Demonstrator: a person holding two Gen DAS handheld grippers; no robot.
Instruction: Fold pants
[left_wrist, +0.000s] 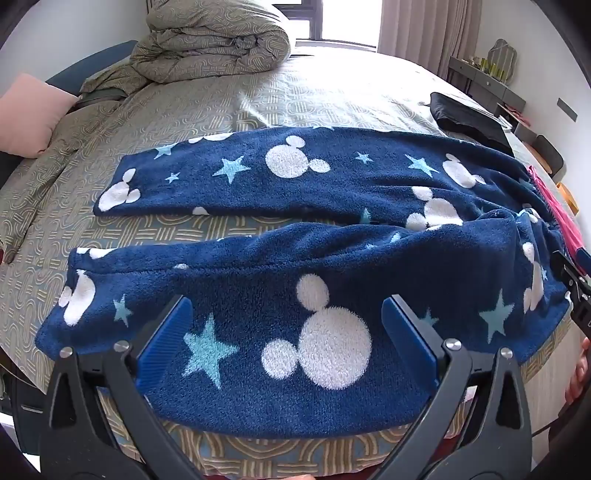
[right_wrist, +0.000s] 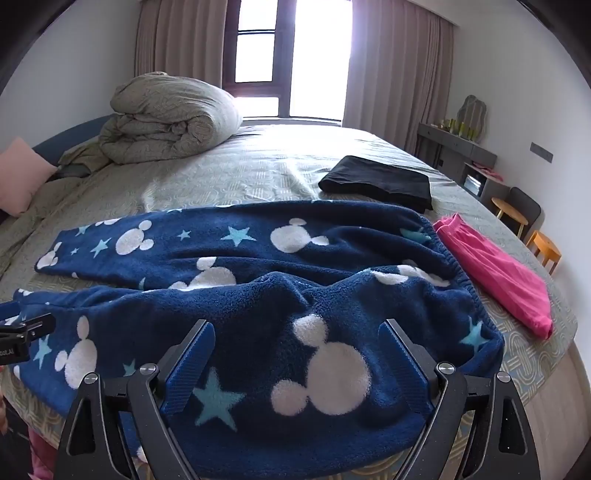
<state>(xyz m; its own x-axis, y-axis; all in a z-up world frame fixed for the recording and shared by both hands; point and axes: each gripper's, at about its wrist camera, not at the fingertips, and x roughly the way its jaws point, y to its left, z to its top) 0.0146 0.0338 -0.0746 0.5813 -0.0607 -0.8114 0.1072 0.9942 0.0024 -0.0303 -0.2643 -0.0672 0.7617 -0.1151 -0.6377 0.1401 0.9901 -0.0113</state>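
Observation:
Navy fleece pants (left_wrist: 295, 229) with white mouse heads and blue stars lie spread on the bed, legs pointing left, waistband at the right. They also show in the right wrist view (right_wrist: 280, 280). My left gripper (left_wrist: 288, 328) is open, its blue fingers (left_wrist: 166, 332) hovering over the near leg. My right gripper (right_wrist: 295, 354) is open above the hip part near the waistband, fingers (right_wrist: 192, 365) apart. The right gripper's black frame (left_wrist: 572, 288) shows at the right edge of the left wrist view.
A patterned bed sheet (right_wrist: 229, 173) covers the bed. A rolled duvet (right_wrist: 166, 118) and pink pillow (right_wrist: 18, 177) lie at the far left. Folded black cloth (right_wrist: 380, 181) and folded pink cloth (right_wrist: 498, 273) lie right of the pants. A desk and stools (right_wrist: 517, 210) stand at the right wall.

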